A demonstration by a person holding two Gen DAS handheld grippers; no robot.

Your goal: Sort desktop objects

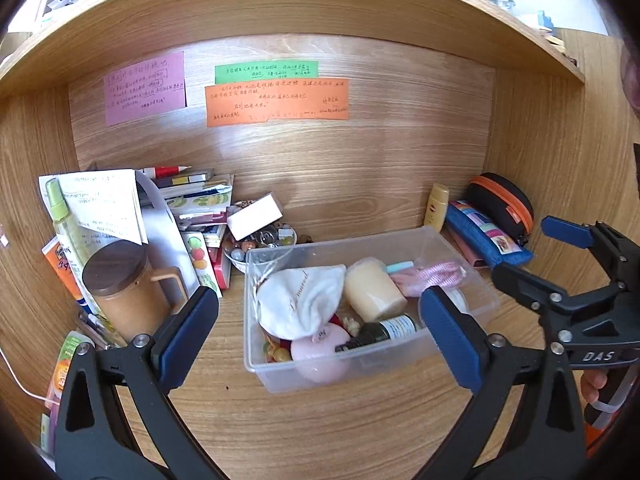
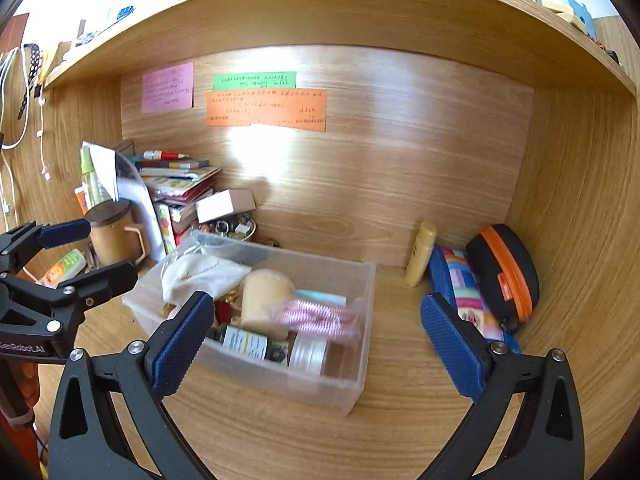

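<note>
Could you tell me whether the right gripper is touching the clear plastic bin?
Apart. In the left wrist view the right gripper hangs open beside the clear plastic bin, with bare desk visible between them.

Bare desk [image 1: 320, 420] in front, clear bin [image 1: 460, 248] mid-desk, stacked books [image 1: 196, 200] left, pouches [image 1: 488, 228] right

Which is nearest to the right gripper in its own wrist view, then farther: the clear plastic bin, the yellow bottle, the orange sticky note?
1. Clear plastic bin, just ahead, left of centre.
2. Yellow bottle, against the back panel, right.
3. Orange sticky note, high on the back panel.
</note>
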